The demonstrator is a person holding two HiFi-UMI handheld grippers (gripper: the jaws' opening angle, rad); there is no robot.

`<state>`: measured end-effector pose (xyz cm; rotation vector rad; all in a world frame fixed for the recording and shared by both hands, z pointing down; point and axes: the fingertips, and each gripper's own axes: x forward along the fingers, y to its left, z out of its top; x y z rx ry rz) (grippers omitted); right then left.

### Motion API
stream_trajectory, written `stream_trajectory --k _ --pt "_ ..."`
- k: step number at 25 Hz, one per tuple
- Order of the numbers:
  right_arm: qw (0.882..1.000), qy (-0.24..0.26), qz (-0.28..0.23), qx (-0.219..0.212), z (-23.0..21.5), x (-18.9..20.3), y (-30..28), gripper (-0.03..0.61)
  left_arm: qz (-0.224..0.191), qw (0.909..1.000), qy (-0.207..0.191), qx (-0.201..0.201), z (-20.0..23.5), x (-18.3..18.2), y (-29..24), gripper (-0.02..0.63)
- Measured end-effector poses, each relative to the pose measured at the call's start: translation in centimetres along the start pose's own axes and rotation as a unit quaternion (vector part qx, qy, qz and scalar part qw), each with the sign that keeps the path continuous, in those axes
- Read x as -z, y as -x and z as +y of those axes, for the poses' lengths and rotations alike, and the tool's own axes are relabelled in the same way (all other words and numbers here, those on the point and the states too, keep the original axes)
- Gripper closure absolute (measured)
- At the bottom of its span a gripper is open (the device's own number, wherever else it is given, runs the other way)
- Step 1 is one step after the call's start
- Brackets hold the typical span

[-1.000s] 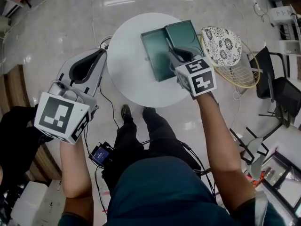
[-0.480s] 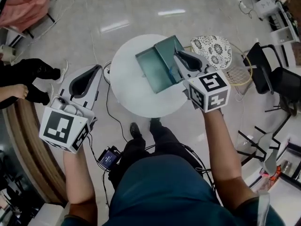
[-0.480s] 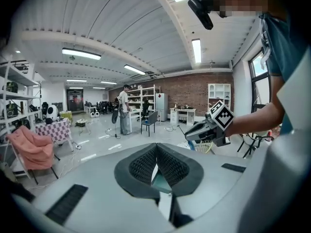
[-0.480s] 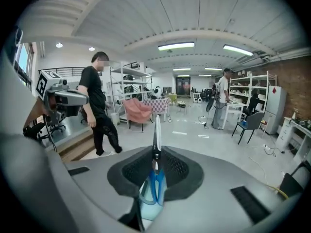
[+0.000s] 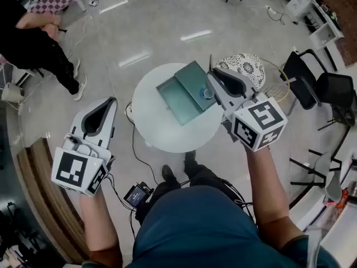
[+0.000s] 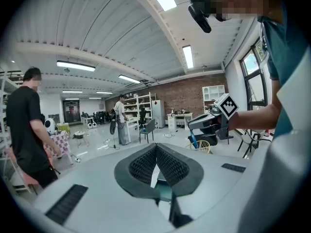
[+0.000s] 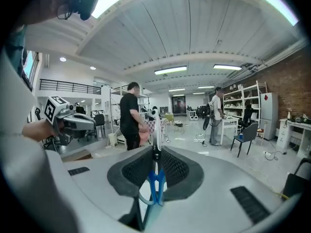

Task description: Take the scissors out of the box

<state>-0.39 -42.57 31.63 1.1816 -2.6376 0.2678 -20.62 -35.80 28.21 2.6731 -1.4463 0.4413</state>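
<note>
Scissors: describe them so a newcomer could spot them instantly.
Start at the round white table holding the open green box, then find the right gripper by that box. The scissors are clamped between its jaws, the only thing with blue handles and thin steel blades.

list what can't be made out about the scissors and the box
- scissors: handle loops partly hidden behind the right gripper's body, right gripper view.
- box: right edge covered by the right gripper, head view; contents too small to tell.
- box: outside both gripper views.
</note>
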Motion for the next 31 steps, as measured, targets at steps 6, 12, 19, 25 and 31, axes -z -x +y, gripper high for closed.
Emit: stream_trajectory --k 6,12,19,25,31 --pt "0.998 0.012 -0.059 -0.004 3.5 -5.9 2.0 0.503 -0.016 0.9998 -0.009 0.002 2.0 -2.6 2.9 0.595" --pt "0.997 0.034 -0.074 0.002 5.3 -7.8 3.4 0.503 -0.022 0.9996 -0.015 0.009 2.4 -3.2 4.3 0.595" --pt "0.997 0.033 -0.075 0.01 2.7 -4.5 5.6 0.503 -0.029 0.9994 -0.019 0.011 -0.9 -1.6 2.1 0.595" --pt "0.997 0.032 -0.07 0.01 4.5 -5.6 6.0 0.503 -0.029 0.9994 -0.016 0.009 -0.3 -2.7 4.2 0.595" --pt "0.998 0.029 -0.062 0.008 5.5 -5.2 2.1 0.503 -0.028 0.9995 -0.012 0.009 3.2 -1.2 4.0 0.595"
